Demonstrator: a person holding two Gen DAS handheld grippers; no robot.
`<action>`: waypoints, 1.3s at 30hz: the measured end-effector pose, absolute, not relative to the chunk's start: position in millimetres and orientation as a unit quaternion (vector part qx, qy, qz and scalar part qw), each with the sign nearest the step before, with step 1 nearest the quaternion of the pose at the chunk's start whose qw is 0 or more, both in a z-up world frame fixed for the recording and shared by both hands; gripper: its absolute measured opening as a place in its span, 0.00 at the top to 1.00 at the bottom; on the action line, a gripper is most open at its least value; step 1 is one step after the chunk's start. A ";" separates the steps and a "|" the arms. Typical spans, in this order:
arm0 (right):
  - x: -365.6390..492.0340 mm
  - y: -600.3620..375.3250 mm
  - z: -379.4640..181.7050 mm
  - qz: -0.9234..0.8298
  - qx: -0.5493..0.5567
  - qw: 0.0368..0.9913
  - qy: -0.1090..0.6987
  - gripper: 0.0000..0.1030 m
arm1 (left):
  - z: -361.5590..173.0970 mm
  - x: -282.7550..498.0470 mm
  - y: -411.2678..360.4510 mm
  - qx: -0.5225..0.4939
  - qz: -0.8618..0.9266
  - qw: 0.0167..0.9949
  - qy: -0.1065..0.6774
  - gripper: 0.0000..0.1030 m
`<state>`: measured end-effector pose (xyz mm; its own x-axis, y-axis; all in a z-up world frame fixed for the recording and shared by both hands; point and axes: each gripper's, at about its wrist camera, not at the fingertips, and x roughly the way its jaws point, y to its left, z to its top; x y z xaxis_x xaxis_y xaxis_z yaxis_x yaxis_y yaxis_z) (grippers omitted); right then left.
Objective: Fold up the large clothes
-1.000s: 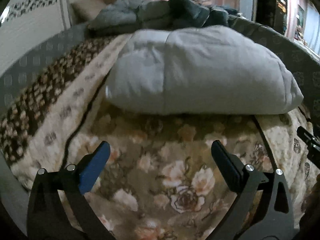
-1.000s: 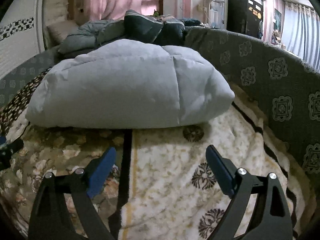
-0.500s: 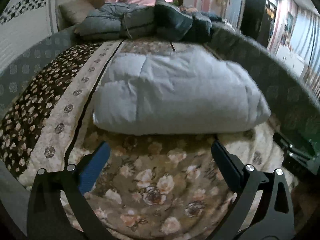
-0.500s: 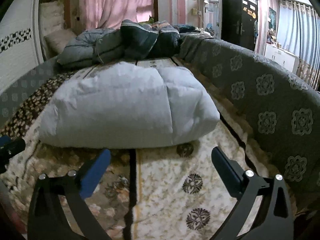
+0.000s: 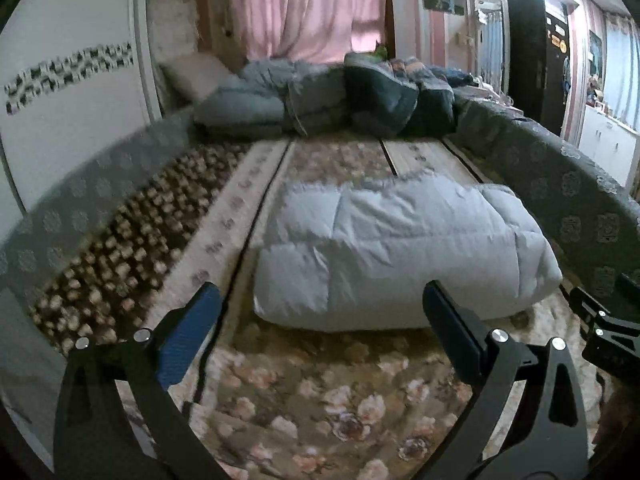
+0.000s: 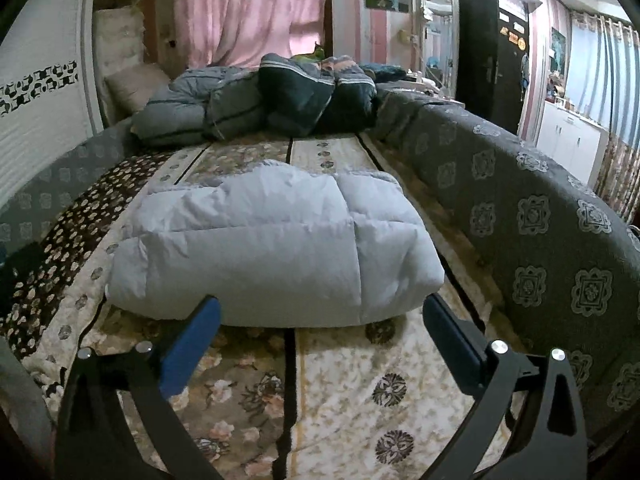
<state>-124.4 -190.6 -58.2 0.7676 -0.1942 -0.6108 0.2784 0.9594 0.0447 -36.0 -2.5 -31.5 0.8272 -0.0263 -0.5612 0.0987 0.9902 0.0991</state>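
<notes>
Already folded into a plump bundle, the pale padded jacket (image 5: 392, 252) lay on the patterned bedspread (image 5: 320, 392), both grippers empty.

From the left wrist, the left gripper (image 5: 320, 320) stood wide open with nothing between its fingers; the jacket sat just ahead and a little to its right, and part of the right gripper (image 5: 604, 320) showed at the far right edge. From the right wrist, the right gripper (image 6: 320, 320) was likewise spread wide and empty, the jacket (image 6: 276, 248) straight ahead, beyond its fingertips. It looked light, soft and springy, likely to puff open, so a hold at the near corners of the folded edge seemed best. Quilted, creased, light grey-blue.
</notes>
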 end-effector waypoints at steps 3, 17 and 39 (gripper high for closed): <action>-127.5 -190.1 -49.6 -0.117 0.078 0.939 0.314 0.02 | -23.5 -39.0 -5.3 0.060 -0.037 0.955 0.287 0.03; -133.6 -190.9 -30.3 -0.126 0.070 0.943 0.301 0.02 | -14.9 -38.9 -2.0 0.050 -0.026 0.957 0.283 0.03; -140.9 -180.3 -16.7 -0.129 0.042 0.948 0.289 0.02 | -7.1 -53.7 2.1 0.054 -0.044 0.962 0.265 0.03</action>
